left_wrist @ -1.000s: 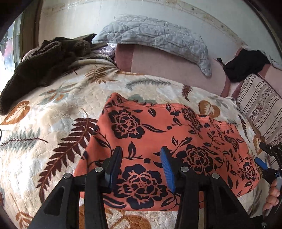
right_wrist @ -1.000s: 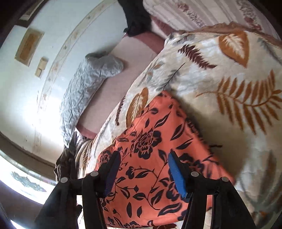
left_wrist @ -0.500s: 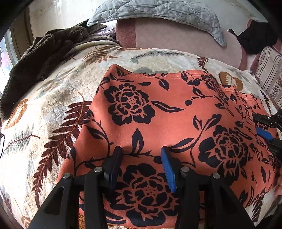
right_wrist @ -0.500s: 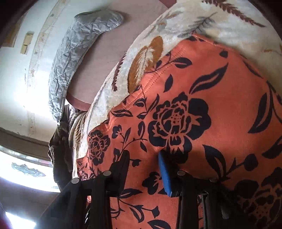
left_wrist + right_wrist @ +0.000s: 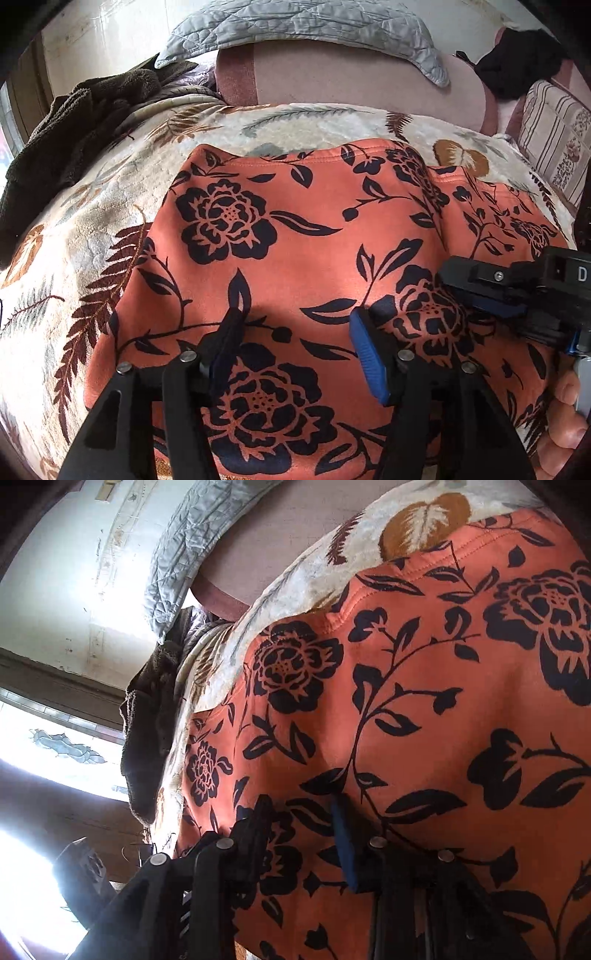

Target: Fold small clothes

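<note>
In the left wrist view, the orange flowered garment (image 5: 314,240) lay spread almost flat on the leaf-patterned blanket (image 5: 74,229), with its stitched hem at the far side. The left gripper (image 5: 295,328) hovered low over the near part of the cloth; its jaws were opening, with only flat fabric under the gap and nothing pinched. The right gripper (image 5: 495,295) came in from the right edge, low on the cloth, with a hand (image 5: 565,413) behind it.

In the right wrist view, the right gripper (image 5: 303,816) pressed close to the garment (image 5: 424,701); its jaws were closing, and I could not tell whether a ridge of fabric was already between the pads.

The cloth looked soft, light and limp, probably a little fuzzy, so not slippery. It seemed best to take it by a hem or corner, because a flat middle gives the fingers little to catch.
</note>
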Available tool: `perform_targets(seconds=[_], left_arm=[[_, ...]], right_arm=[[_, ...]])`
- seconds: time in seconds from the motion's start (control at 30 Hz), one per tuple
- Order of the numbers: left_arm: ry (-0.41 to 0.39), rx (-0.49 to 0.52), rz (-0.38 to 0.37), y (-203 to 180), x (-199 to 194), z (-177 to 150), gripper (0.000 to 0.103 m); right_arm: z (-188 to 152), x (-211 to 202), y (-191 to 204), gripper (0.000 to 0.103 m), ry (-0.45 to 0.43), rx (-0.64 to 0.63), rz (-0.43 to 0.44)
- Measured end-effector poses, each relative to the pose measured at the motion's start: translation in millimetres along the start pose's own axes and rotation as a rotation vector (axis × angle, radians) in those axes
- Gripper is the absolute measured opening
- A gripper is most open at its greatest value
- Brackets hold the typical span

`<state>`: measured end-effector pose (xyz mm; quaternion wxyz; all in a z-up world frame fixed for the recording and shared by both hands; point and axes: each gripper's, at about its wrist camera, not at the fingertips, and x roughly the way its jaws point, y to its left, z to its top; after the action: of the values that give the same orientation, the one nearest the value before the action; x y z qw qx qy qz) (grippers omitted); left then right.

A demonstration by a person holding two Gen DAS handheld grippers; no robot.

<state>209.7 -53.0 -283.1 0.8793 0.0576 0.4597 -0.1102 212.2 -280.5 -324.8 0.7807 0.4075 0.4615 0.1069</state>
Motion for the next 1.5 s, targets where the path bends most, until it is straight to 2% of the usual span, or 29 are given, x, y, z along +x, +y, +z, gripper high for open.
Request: perform_targets(seconds=[0.1,0.17,0.23,0.33,0.4,0.47,0.53,0.6,0.7,0.77,0.83,0.9,1.0,1.1,1.23,1.4,1.5], left_arm=[[0.003,-0.036,-0.034,9.6,-5.3,3.2,0.064],[-0.028,-0.049,-0.020,16.0,-13.2,4.7,0.064],[-0.067,-0.060,0.009,24.8,-23.3,6.6,0.064],[-0.093,-0.079,0.114,42.8,-30.6,6.8,0.064],[-0.040,-0.100,0.177,56.8,-21.1,3.2,0.065],[0.062,-0.115,0.209,69.2,-0.9,-3.9,0.065],[0.053,-0.155,0.175,76.5,0.4,-8.9,0.068],[0.051,-0.140,0.164,75.9,-4.9,-7.6,0.068],[-0.004,-0.162,0.100,77.2,-18.4,-6.3,0.068],[-0.053,-0.167,0.055,74.5,-27.8,-2.7,0.073],[-0.088,-0.150,0.040,69.6,-34.0,0.3,0.079],[-0.088,-0.126,0.026,61.1,-32.8,4.4,0.083],[-0.017,-0.089,0.004,46.2,-15.2,9.1,0.085],[0.056,-0.061,0.045,34.5,2.7,6.1,0.086],[0.009,-0.003,0.112,23.1,-0.2,-0.1,0.090],[-0.008,-0.019,0.109,25.9,-1.1,-4.6,0.092],[-0.008,-0.020,0.116,25.3,-0.6,-4.5,0.092]], right_arm=[[-2.7,-13.5,1.2,0.036,-0.017,-0.010,-0.007],[-5.0,-30.6,-1.8,0.039,-0.046,0.005,0.002],[-5.7,-55.9,-6.9,0.038,-0.104,0.013,-0.011],[-3.0,-96.7,-19.8,0.038,-0.216,0.052,-0.067],[-0.6,-117.1,-35.8,0.038,-0.266,0.096,-0.130],[1.2,-126.7,-58.0,0.038,-0.273,0.169,-0.216],[4.1,-123.1,-81.5,0.037,-0.212,0.247,-0.276],[6.2,-127.8,-89.0,0.037,-0.219,0.276,-0.246],[15.4,-144.3,-76.9,0.038,-0.321,0.210,-0.219],[24.9,-153.4,-75.9,0.038,-0.400,0.196,-0.236],[35.9,-157.2,-82.7,0.039,-0.451,0.224,-0.233],[47.8,-156.2,-93.7,0.039,-0.454,0.245,-0.247],[60.7,-151.0,-117.0,0.037,-0.431,0.304,-0.292],[69.3,-144.5,-131.5,0.037,-0.430,0.353,-0.270],[60.1,-152.1,-129.0,0.037,-0.430,0.371,-0.199],[33.7,-162.2,-96.5,0.038,-0.386,0.279,-0.147],[14.5,-162.2,-75.9,0.038,-0.354,0.210,-0.144]])
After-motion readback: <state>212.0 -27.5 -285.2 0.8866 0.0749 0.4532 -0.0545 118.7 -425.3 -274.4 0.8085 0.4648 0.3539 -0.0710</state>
